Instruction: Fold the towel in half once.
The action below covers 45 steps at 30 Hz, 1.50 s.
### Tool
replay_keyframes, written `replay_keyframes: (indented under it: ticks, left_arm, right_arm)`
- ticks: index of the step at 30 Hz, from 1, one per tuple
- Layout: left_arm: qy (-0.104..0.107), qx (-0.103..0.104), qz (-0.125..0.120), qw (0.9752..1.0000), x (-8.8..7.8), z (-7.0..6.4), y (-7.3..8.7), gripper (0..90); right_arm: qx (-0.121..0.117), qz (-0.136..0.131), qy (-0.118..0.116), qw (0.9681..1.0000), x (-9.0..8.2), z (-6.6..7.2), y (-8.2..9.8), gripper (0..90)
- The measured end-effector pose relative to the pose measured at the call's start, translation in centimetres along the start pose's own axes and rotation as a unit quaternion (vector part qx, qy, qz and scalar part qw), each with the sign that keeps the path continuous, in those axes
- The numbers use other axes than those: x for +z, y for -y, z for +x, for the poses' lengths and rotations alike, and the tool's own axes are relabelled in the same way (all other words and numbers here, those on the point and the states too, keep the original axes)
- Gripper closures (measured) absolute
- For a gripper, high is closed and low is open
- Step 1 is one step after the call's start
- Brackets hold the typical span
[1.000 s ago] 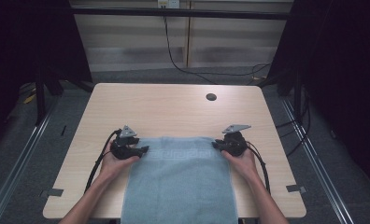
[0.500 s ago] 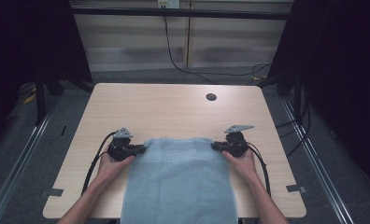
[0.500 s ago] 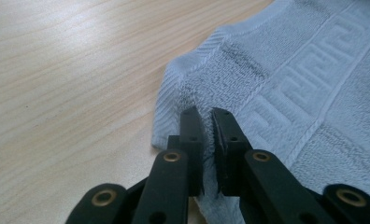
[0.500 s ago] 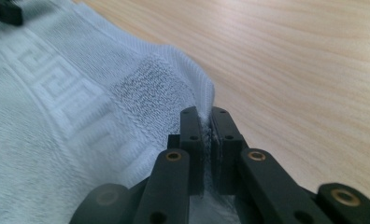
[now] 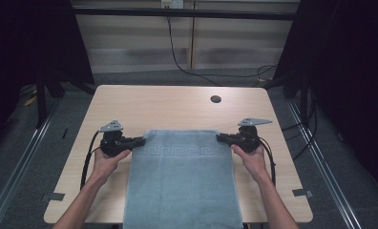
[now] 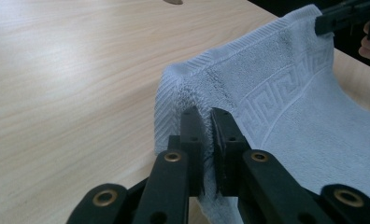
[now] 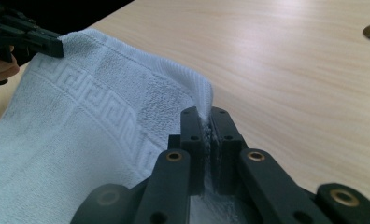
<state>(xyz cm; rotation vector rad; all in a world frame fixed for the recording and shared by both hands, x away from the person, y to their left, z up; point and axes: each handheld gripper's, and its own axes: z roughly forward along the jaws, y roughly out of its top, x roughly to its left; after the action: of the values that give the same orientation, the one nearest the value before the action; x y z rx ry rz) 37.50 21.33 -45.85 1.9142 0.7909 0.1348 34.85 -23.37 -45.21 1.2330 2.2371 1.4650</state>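
Both claws, left claw (image 5: 138,141) and right claw (image 5: 221,138), pinch the towel's (image 5: 182,181) far corners.

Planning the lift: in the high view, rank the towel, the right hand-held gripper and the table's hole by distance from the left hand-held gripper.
1. Towel: clamped in the left hand-held gripper.
2. Right hand-held gripper: across the towel's far edge.
3. Hole: far right of the table.

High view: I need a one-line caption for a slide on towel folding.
Both grippers, left gripper and right gripper, pinch the far corners of a light blue towel on a wooden table.
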Motion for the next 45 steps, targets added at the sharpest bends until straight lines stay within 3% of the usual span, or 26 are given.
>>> replay_keyframes:
  ticks: [8,16,19,27,29,31,33,36,39,40,42,45]
  left_arm:
    - [0.000,0.011,-0.028,0.9995,-1.0,-0.1,-3.1,84.4]
    - [-0.022,0.029,-0.051,0.9980,-2.3,0.0,-7.2,84.5]
    - [-0.022,0.025,-0.064,0.9974,-2.6,0.3,-8.4,84.5]
    - [-0.036,0.025,-0.085,0.9954,-3.0,0.9,-11.2,84.6]
    - [-0.039,0.036,-0.083,0.9951,-3.2,0.5,-12.3,84.6]
    - [-0.036,0.042,-0.097,0.9937,-3.7,0.0,-13.2,84.6]
    - [-0.050,0.047,-0.108,0.9918,-4.2,-0.3,-14.0,84.7]
    - [-0.060,0.030,-0.132,0.9890,-5.5,-0.2,-14.8,84.8]
    - [-0.062,0.029,-0.144,0.9871,-6.6,-0.3,-15.7,85.1]
    - [-0.064,0.038,-0.146,0.9865,-6.8,-0.6,-16.0,85.1]
    - [-0.061,0.049,-0.145,0.9864,-7.1,-1.1,-16.2,85.2]
    - [-0.054,0.056,-0.135,0.9877,-7.1,-1.3,-15.4,85.1]
  right_arm:
    - [-0.014,-0.019,0.005,0.9997,-1.5,0.2,-3.2,85.9]
    - [-0.014,-0.049,-0.001,0.9987,-1.9,-0.2,-6.5,85.9]
    - [-0.017,-0.059,-0.002,0.9981,-2.2,-0.2,-7.8,86.0]
    - [-0.023,-0.079,0.013,0.9965,-3.0,-0.5,-11.2,86.0]
    - [-0.029,-0.082,0.021,0.9960,-3.1,-0.6,-12.1,86.0]
    - [-0.030,-0.088,0.025,0.9954,-3.4,-0.4,-13.0,86.0]
    - [-0.040,-0.087,0.031,0.9949,-3.8,-0.1,-14.0,86.1]
    - [-0.046,-0.108,0.042,0.9922,-4.8,0.3,-15.6,86.3]
    - [-0.048,-0.130,0.047,0.9893,-5.8,0.8,-17.0,86.6]
    - [-0.048,-0.135,0.046,0.9886,-6.0,1.0,-17.4,86.6]
    - [-0.053,-0.139,0.044,0.9879,-6.1,1.6,-17.8,86.6]
    - [-0.061,-0.128,0.034,0.9893,-5.9,2.2,-17.3,86.6]
